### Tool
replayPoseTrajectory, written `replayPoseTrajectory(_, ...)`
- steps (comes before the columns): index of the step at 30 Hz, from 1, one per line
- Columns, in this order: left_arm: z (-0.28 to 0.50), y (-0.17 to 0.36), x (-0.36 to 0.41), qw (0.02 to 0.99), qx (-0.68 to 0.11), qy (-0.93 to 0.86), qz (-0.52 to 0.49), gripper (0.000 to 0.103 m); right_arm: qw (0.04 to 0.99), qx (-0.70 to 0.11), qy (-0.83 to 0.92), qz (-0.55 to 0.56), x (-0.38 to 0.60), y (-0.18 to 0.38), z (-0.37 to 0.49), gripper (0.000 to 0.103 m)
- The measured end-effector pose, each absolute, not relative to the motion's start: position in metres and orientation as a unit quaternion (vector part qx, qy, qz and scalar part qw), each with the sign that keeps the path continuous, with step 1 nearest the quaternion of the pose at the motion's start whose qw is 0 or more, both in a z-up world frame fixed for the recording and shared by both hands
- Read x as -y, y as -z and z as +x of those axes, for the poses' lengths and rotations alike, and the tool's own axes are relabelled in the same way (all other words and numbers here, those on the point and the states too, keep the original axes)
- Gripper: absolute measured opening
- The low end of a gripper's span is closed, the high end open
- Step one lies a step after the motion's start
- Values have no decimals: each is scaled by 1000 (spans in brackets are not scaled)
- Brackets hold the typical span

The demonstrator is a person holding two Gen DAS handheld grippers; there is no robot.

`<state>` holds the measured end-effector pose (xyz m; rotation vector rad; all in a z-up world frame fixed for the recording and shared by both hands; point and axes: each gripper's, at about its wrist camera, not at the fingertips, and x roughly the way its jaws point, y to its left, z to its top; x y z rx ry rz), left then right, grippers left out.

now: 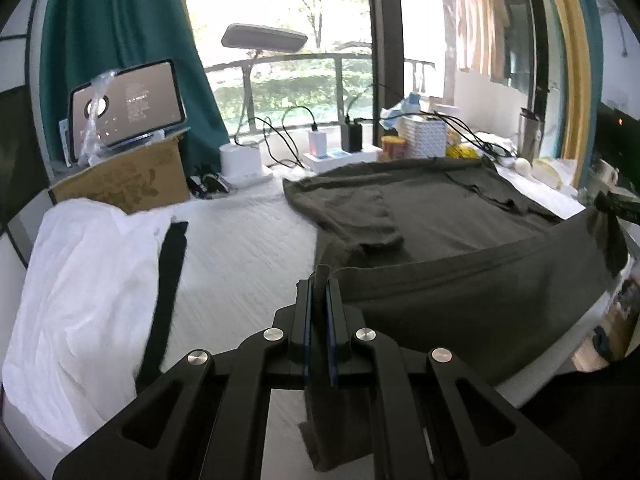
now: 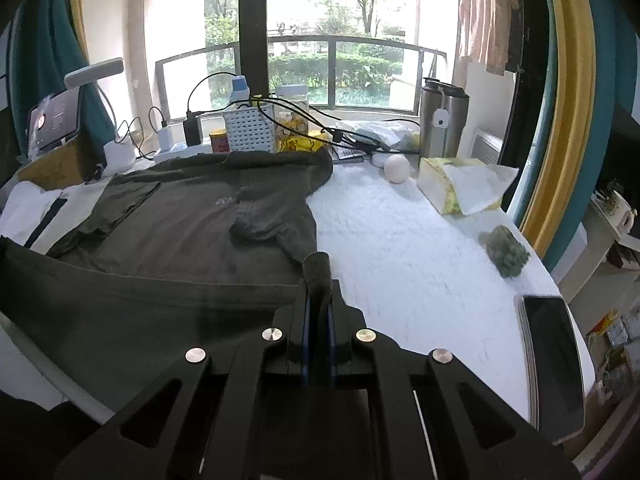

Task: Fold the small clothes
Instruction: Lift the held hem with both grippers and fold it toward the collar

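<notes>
By the balcony window, a dark olive T-shirt [image 1: 460, 216] lies on a white table [image 1: 248, 240].
Left wrist view: a white garment [image 1: 80, 280] lies left, a cardboard box [image 1: 124, 184] behind; the left gripper [image 1: 320, 292] is pinched tight on the shirt's raised hem. Right wrist view: a tissue box [image 2: 444, 184], white ball [image 2: 397, 168] and phone [image 2: 554, 356] sit right of the shirt; the right gripper [image 2: 319, 300] is clamped on the hem's other corner.

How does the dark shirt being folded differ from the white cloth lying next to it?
The dark shirt is olive-grey, while the white cloth is bright white with a black strip. The dark shirt is spread flat with its near edge lifted by both grippers; the white cloth lies crumpled and untouched. Both rest on the same white table.
</notes>
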<state>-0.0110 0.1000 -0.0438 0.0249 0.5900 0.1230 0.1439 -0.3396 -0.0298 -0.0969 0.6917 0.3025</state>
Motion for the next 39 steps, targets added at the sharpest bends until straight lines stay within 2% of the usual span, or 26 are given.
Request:
replayPoseTrajectory(16,46,15,-116,965,-251,-72,-17,8,931,-324,-160,-52,327,2,202,6)
replayPoseTrajectory(26,76,-6,-127,972,-222,-72,2,8,939,-300,-163,-48,314,-16,232,6)
replayPoseTrajectory(39,128,-4,-144,973,-223,-57,-3,7,942,-286,-169,-48,296,-21,285,6)
